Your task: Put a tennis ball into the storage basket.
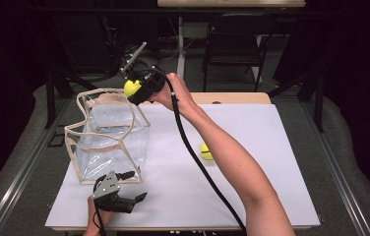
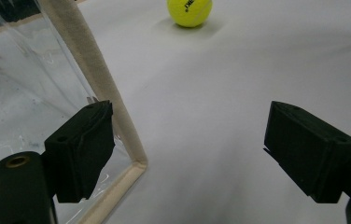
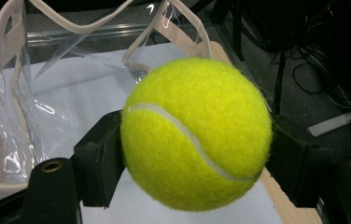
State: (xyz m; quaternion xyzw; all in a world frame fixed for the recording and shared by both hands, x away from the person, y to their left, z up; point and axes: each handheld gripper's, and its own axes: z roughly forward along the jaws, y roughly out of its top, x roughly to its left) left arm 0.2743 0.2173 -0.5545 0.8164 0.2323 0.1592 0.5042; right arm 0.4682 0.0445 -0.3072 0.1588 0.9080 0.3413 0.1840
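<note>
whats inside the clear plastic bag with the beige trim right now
Nothing shows inside the clear plastic bag with beige trim: only white table cover through its walls. Glare hides part of its floor. One yellow tennis ball sits in the right gripper at its rim; another yellow tennis ball lies outside.

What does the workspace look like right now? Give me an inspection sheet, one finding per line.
Surface: white sheet on a wooden table.
Job's things: held tennis ball, raised by the far rim of the clear bag; the bag stands open with beige trim; second tennis ball lies on the sheet, apart from the bag.
Clutter: nothing seen.
Grippers: right gripper shut on the held tennis ball; left gripper open, one jaw at the bag's lower corner seam; whether it touches, cannot tell.
Cables: black cable trails from the right gripper along the forearm.
Surroundings: dark room, a chair and stands behind the table.
</note>
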